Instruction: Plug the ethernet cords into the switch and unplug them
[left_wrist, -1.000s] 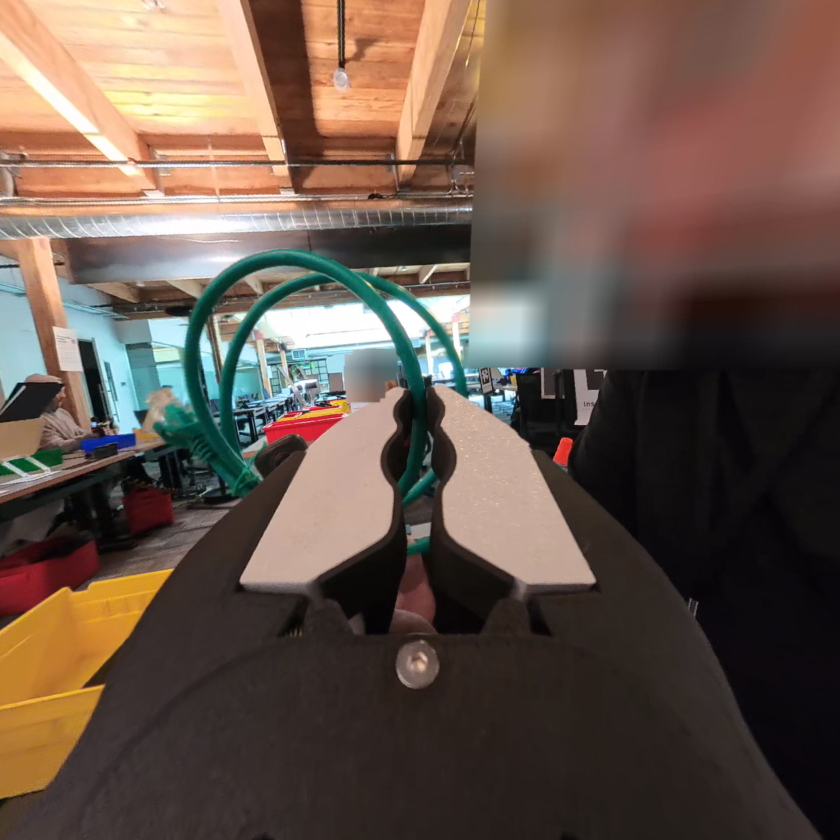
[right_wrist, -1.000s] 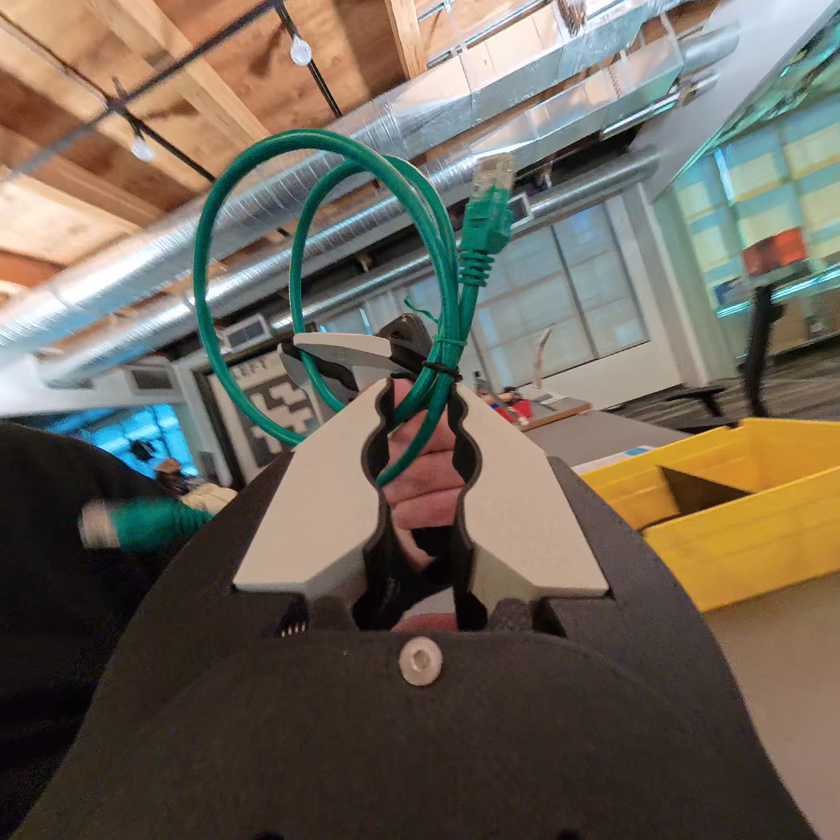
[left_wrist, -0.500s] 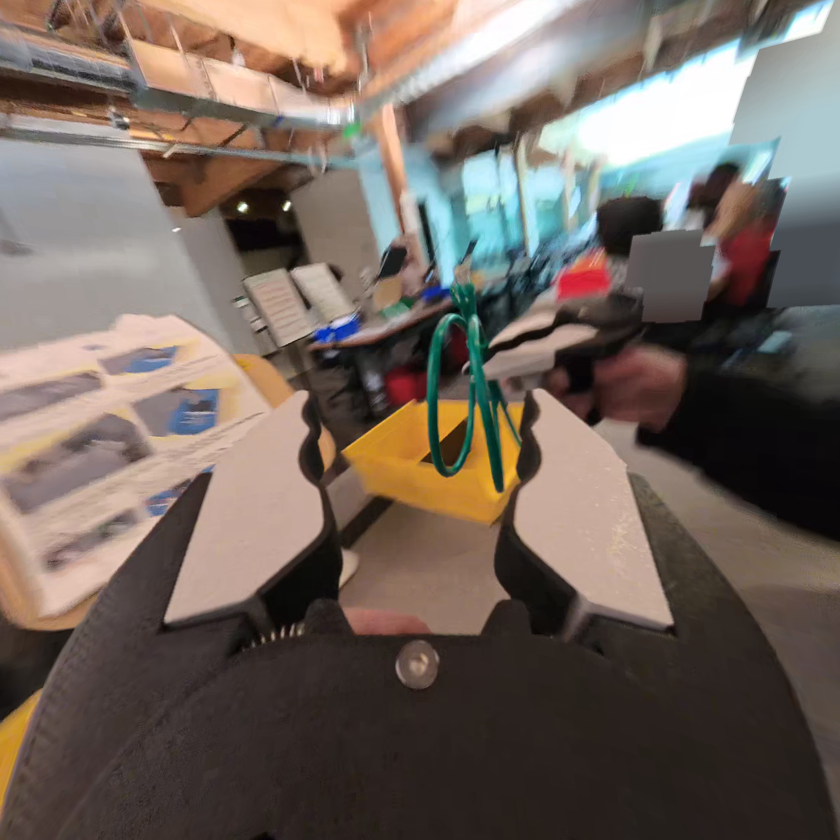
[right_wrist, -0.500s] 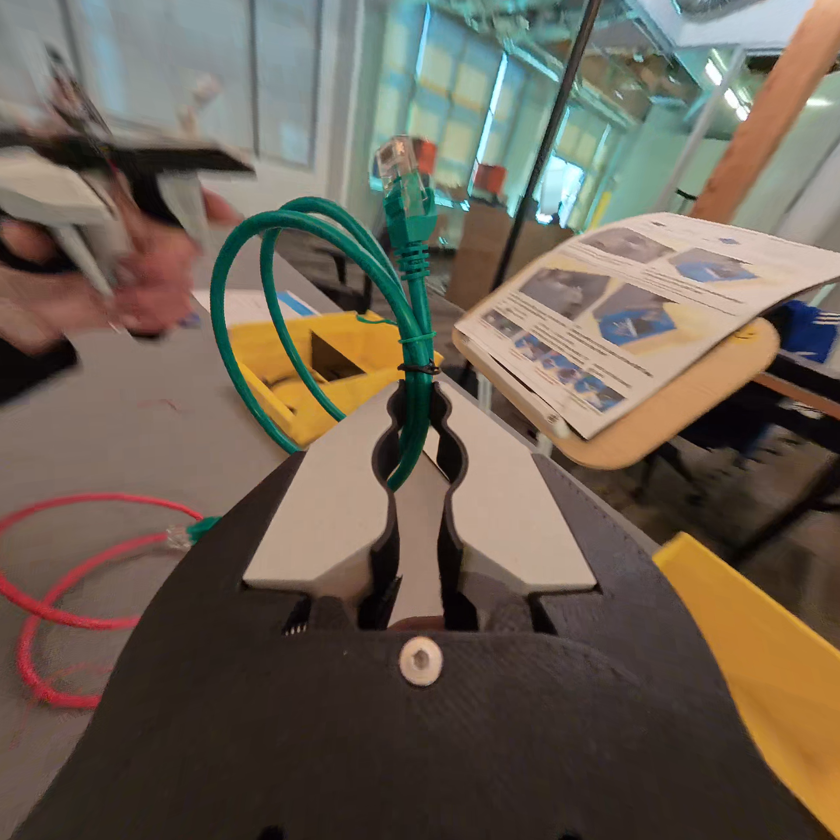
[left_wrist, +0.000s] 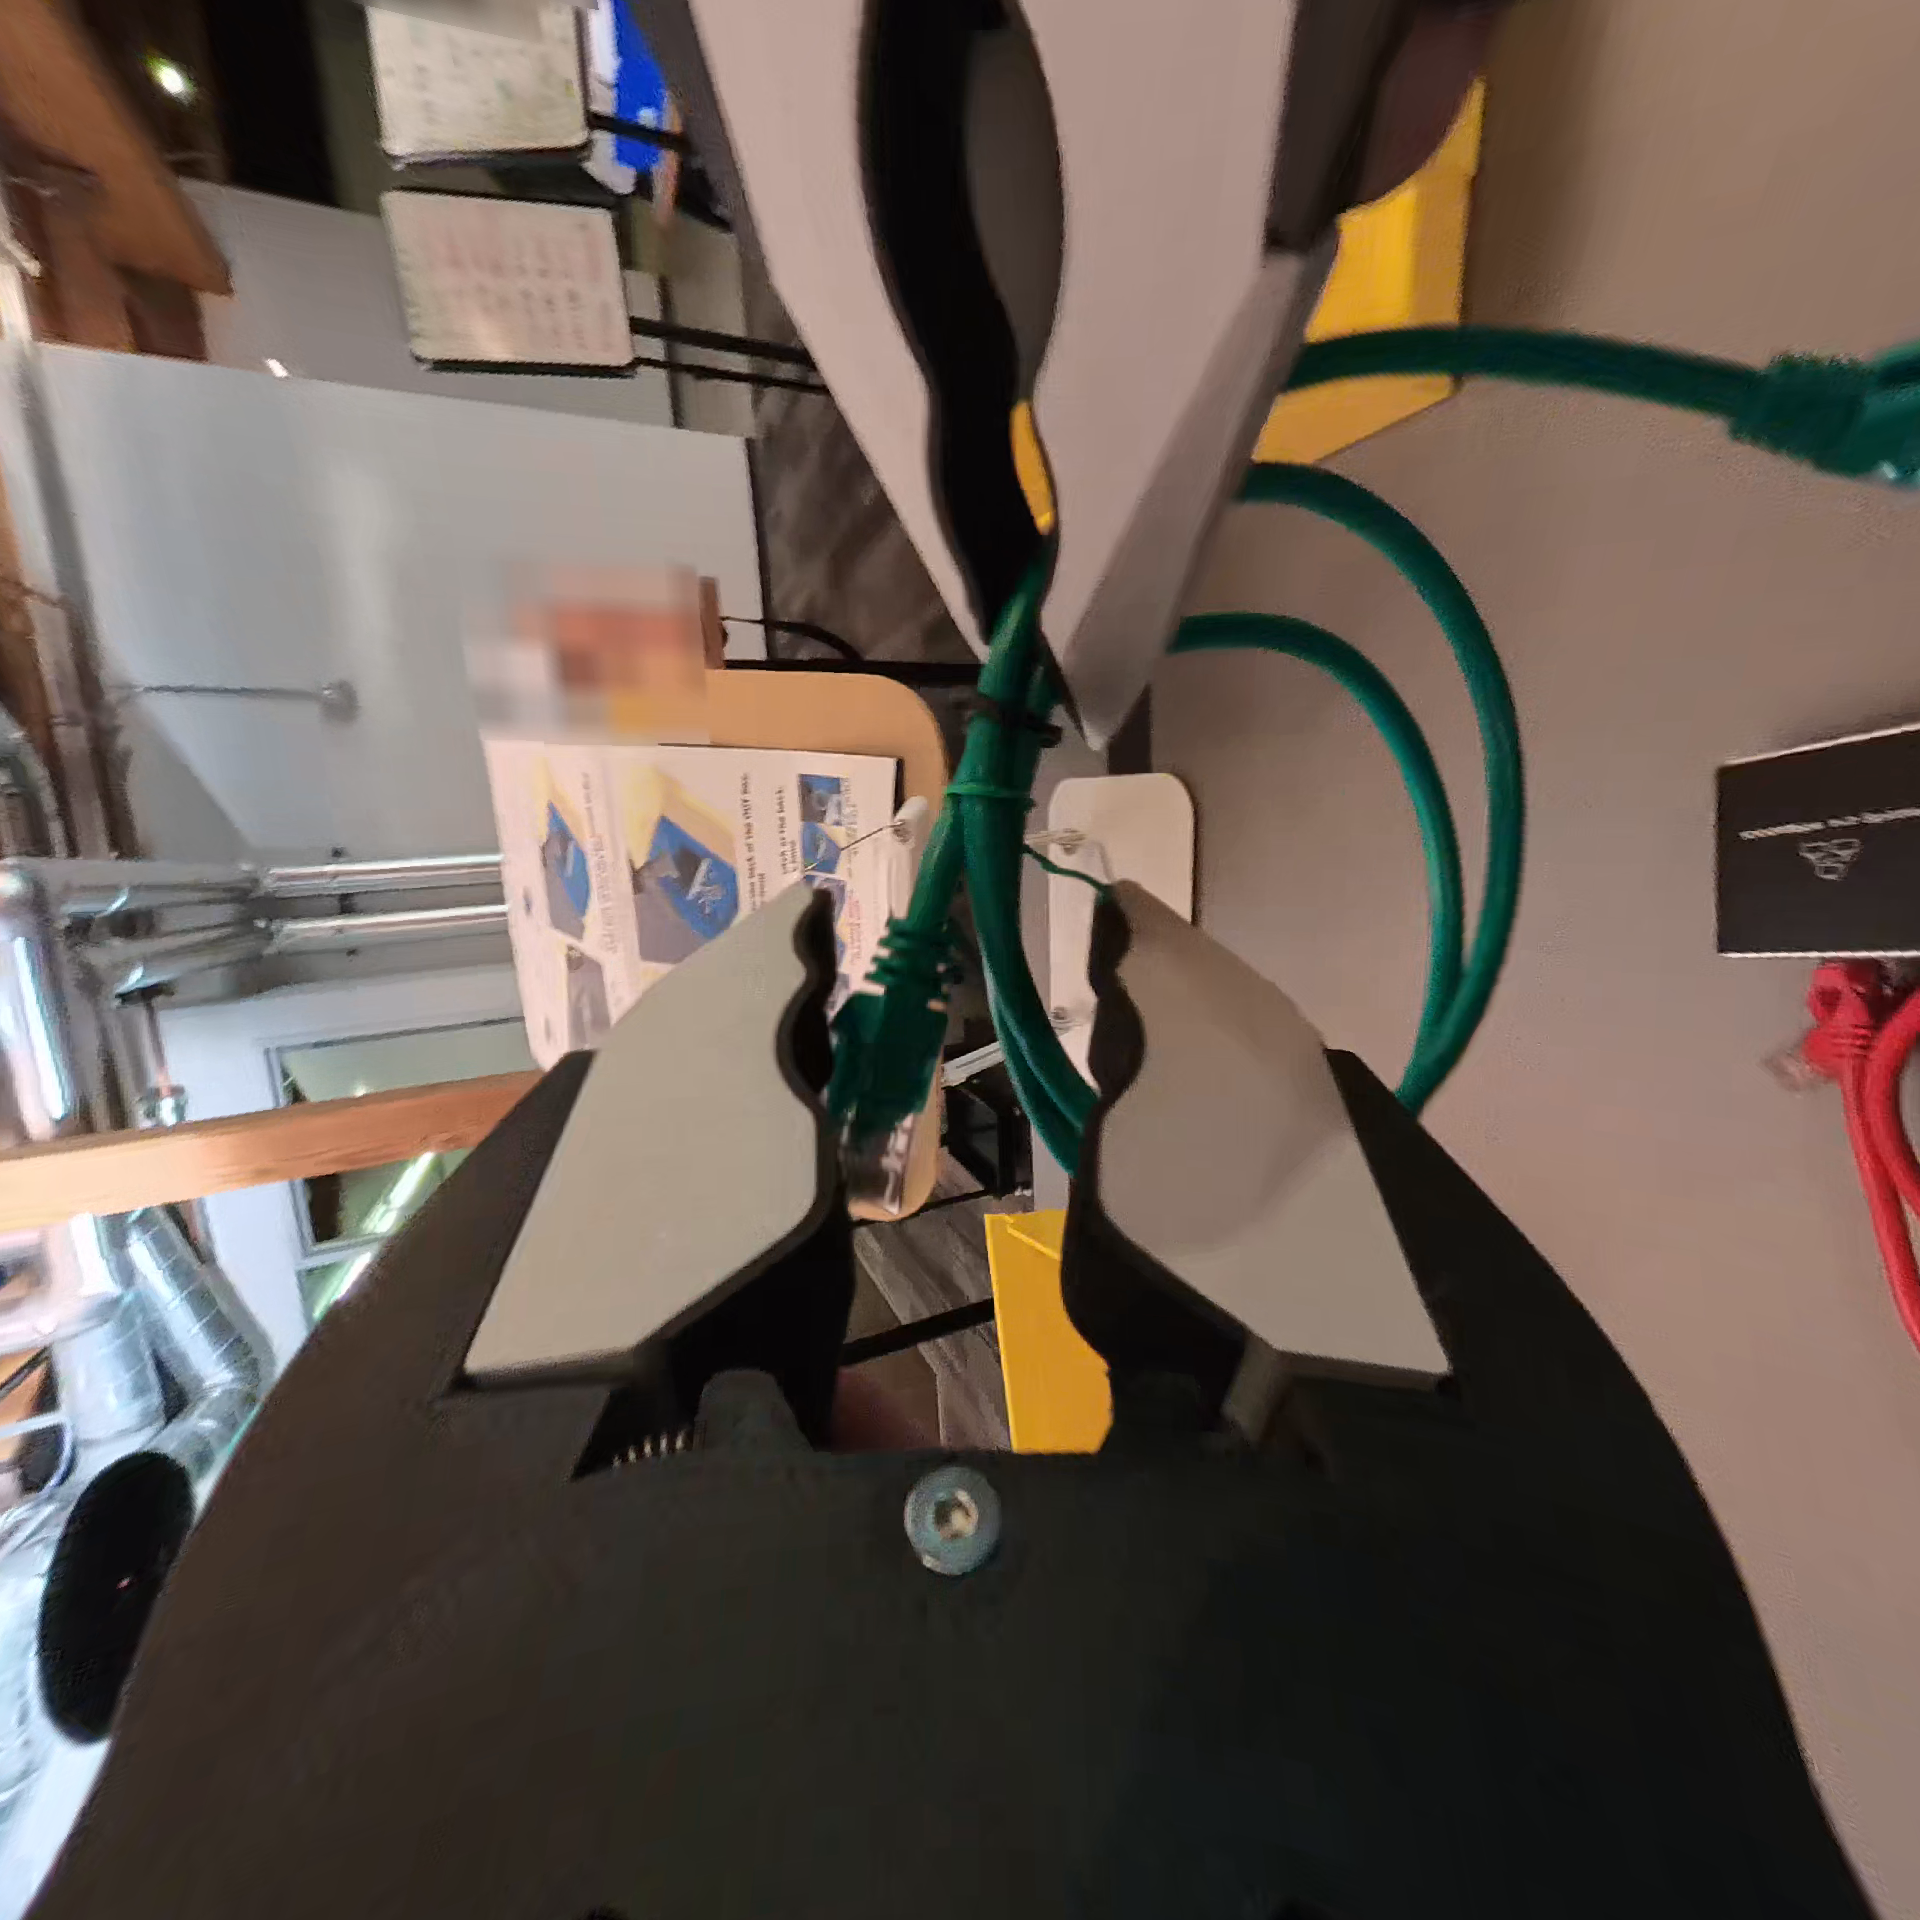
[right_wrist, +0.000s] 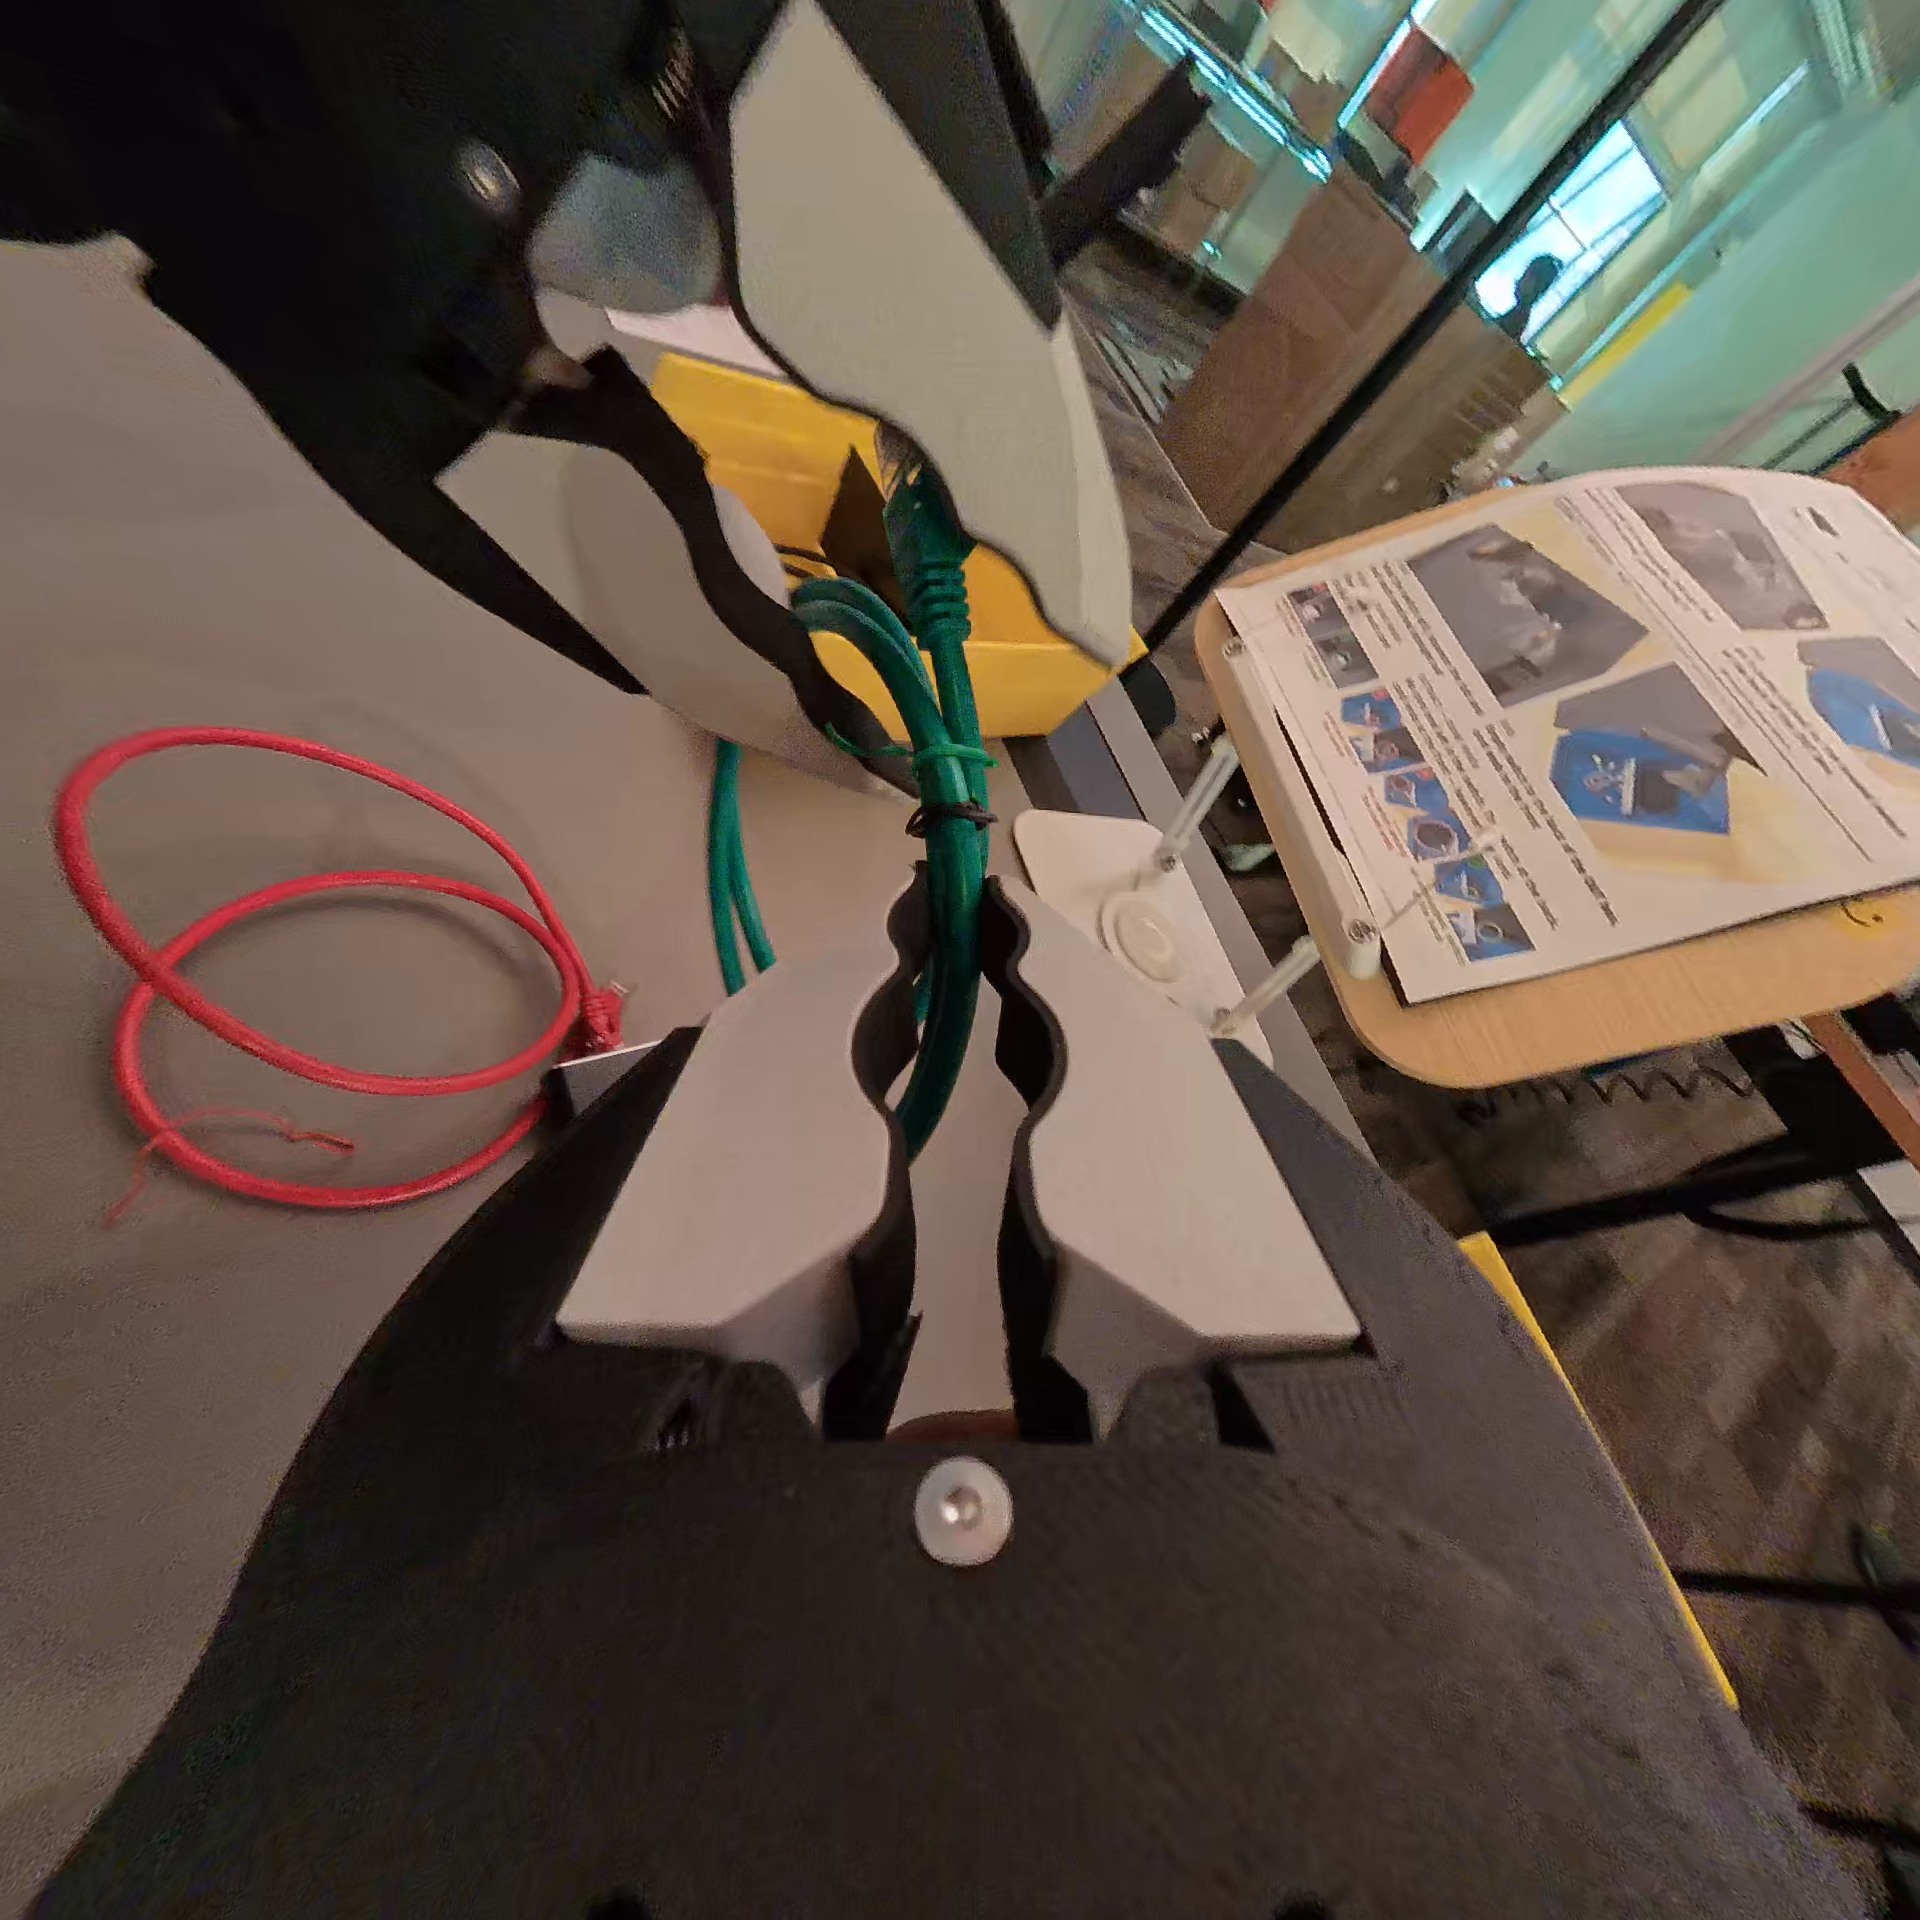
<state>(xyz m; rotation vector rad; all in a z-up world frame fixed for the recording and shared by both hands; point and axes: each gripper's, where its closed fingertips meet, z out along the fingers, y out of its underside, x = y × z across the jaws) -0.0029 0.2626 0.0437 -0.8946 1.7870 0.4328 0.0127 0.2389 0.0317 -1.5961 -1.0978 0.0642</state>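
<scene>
Across the grey surface (right_wrist: 260, 582), only the right wrist view shows the whole red cord (right_wrist: 312, 966), coiled in 2 loops and lying loose; the left wrist view catches just its end at the frame's edge, plus a black card (left_wrist: 1818, 842) beside it. Both views show a yellow bin (right_wrist: 997, 665) at the surface's far edge and a tilted wooden board (right_wrist: 1621, 997) carrying a printed sheet beyond it. Windows fill the room behind.

The right tool (right_wrist: 953, 904) is clenched on the bundled green cord (right_wrist: 951, 914), just below its ties. The left tool (left_wrist: 961, 914) is spread apart, with the cord's plug (left_wrist: 888, 1049) between its fingers, near the left one; whether they touch is unclear.
</scene>
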